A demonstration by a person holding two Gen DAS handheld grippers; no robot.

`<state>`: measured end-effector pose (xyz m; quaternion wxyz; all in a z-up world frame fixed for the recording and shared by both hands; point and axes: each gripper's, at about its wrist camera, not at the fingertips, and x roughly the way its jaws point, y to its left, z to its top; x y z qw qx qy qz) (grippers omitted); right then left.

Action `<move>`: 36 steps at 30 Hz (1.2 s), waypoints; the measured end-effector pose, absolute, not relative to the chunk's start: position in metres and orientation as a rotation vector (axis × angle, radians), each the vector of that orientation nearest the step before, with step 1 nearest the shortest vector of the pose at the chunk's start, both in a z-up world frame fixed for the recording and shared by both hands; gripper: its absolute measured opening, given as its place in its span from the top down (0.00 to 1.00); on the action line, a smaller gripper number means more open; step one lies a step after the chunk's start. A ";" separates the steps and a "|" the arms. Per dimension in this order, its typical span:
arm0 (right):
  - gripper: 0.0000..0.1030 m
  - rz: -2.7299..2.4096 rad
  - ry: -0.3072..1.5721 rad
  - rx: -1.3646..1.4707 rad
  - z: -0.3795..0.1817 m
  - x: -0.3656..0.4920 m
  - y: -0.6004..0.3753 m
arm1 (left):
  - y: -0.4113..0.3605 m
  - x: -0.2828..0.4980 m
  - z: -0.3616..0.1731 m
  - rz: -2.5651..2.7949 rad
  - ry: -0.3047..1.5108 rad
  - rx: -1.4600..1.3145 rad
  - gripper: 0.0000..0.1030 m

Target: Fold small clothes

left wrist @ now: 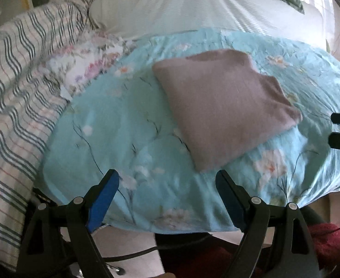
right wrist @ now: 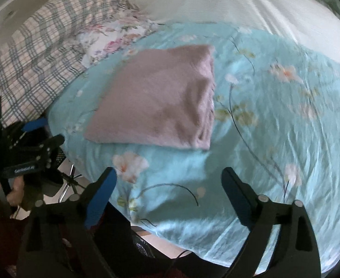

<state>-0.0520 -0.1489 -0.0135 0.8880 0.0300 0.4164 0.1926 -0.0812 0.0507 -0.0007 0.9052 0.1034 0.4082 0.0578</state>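
Two grippers: both angled down over the bed, clear of the cloth.
Left gripper (left wrist: 167, 183): jaws wide, empty.
Right gripper (right wrist: 168, 180): jaws wide, empty.
Folded mauve garment (left wrist: 223, 106): flat on the light-blue floral sheet (left wrist: 114, 125), ahead of both grippers.
Person's hand (right wrist: 14, 192): gripping the left gripper's handle.

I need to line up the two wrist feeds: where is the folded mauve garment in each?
Left wrist: the folded mauve garment lies right of centre, beyond the open left gripper.
Right wrist: it lies left of centre, beyond the open right gripper.
Shared landmark: the white floral cloth beside the turquoise flowered cover.
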 end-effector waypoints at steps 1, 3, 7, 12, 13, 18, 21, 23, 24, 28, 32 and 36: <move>0.06 0.410 0.857 0.053 -0.008 -0.051 -0.148 | 0.051 -0.079 0.005 0.128 0.842 0.219 0.14; 0.03 0.425 0.837 0.035 0.002 -0.051 -0.146 | 0.052 -0.075 0.013 0.145 0.838 0.211 0.10; 0.01 0.440 0.829 0.010 0.004 -0.045 -0.140 | 0.058 -0.066 0.016 0.157 0.845 0.164 0.07; 0.00 0.447 0.867 0.020 -0.016 -0.030 -0.137 | 0.061 -0.055 0.005 0.192 0.862 0.160 0.07; 0.00 0.453 0.878 0.031 -0.021 -0.028 -0.136 | 0.063 -0.052 0.002 0.196 0.869 0.162 0.07; 0.00 0.465 0.913 0.066 -0.035 -0.019 -0.131 | 0.065 -0.042 -0.007 0.196 0.886 0.163 0.07; 0.00 0.466 0.917 0.059 -0.034 -0.012 -0.130 | 0.063 -0.035 -0.007 0.196 0.886 0.162 0.07; 0.01 0.464 0.917 0.049 -0.033 -0.007 -0.130 | 0.062 -0.031 -0.007 0.191 0.882 0.165 0.07; 0.00 0.464 0.917 0.048 -0.032 -0.005 -0.130 | 0.060 -0.029 -0.007 0.190 0.882 0.169 0.07; 0.00 0.466 0.911 0.034 -0.027 0.006 -0.129 | 0.055 -0.020 -0.007 0.184 0.882 0.181 0.07; 0.00 0.467 0.902 0.040 -0.024 0.014 -0.127 | 0.052 -0.014 -0.005 0.181 0.878 0.180 0.07; 0.01 0.474 0.897 0.046 -0.022 0.019 -0.126 | 0.051 -0.012 -0.004 0.181 0.876 0.175 0.07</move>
